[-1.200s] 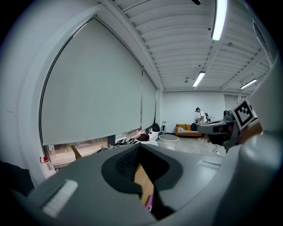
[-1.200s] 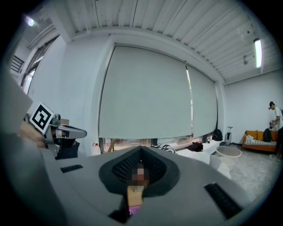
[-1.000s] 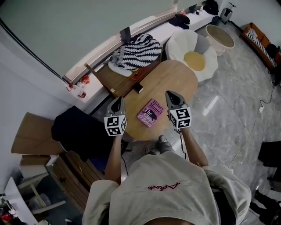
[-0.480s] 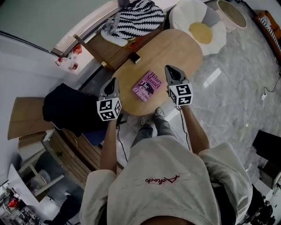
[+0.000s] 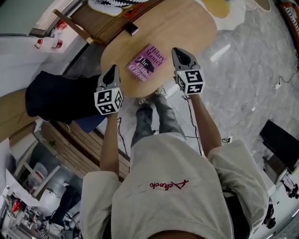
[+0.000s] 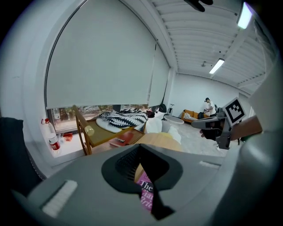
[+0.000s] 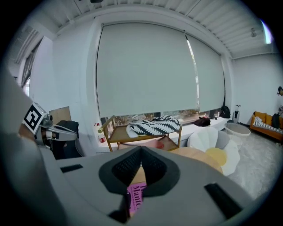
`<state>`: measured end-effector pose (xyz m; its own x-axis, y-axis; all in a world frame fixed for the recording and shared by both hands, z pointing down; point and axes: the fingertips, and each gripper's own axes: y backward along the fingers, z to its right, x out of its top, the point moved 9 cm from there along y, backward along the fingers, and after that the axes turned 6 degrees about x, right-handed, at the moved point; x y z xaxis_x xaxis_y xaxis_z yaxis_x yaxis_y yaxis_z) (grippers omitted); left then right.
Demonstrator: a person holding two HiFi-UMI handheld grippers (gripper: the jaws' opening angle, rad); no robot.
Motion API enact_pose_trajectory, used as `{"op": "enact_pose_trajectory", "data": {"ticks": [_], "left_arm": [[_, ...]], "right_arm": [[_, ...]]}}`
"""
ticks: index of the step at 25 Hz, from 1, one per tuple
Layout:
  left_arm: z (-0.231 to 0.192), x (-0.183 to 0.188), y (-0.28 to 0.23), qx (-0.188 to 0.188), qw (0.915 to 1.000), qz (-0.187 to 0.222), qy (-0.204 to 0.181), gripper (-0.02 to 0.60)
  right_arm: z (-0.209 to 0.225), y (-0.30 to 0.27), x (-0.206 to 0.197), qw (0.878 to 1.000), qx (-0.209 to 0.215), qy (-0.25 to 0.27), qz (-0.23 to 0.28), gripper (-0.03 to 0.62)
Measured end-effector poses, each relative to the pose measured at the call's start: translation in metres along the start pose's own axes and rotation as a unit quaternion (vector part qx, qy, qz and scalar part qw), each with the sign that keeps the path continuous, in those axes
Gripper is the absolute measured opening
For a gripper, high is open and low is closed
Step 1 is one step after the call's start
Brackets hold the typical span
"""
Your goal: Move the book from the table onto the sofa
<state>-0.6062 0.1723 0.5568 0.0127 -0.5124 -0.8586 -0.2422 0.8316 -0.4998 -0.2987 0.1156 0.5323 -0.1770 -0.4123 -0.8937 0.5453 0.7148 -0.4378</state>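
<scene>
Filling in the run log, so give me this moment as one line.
phase: pre-grasp | left gripper: shut, empty | right gripper: shut, empty | book: flat on table, untouched

1. My left hand-held gripper (image 6: pixel 141 146) hides most of the book (image 6: pixel 145 192); only a pink strip shows.
2. My right hand-held gripper (image 7: pixel 141 149) hides it likewise.
3. From my head, the surface (image 5: pixel 177 23) and striped blanket (image 5: pixel 110 3) run off the top edge.

You've brought both claws down toward the table (image 5: pixel 187 28). Your left claw (image 5: pixel 112 69) now hangs at its near edge, your right claw (image 5: pixel 175 51) sits just beside the book (image 5: pixel 147 62), and your view has swung closer.
</scene>
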Motion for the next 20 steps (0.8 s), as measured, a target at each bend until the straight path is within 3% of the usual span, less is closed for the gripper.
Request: {"op": "enact_pose_trajectory", "data": {"ticks": [20], "left_arm": [[0.027, -0.131, -0.019, 0.019, 0.9948, -0.093, 0.037, 0.009]], "right_arm": [[0.002, -0.008, -0.146, 0.994, 0.028, -0.055, -0.091, 0.009]]}}
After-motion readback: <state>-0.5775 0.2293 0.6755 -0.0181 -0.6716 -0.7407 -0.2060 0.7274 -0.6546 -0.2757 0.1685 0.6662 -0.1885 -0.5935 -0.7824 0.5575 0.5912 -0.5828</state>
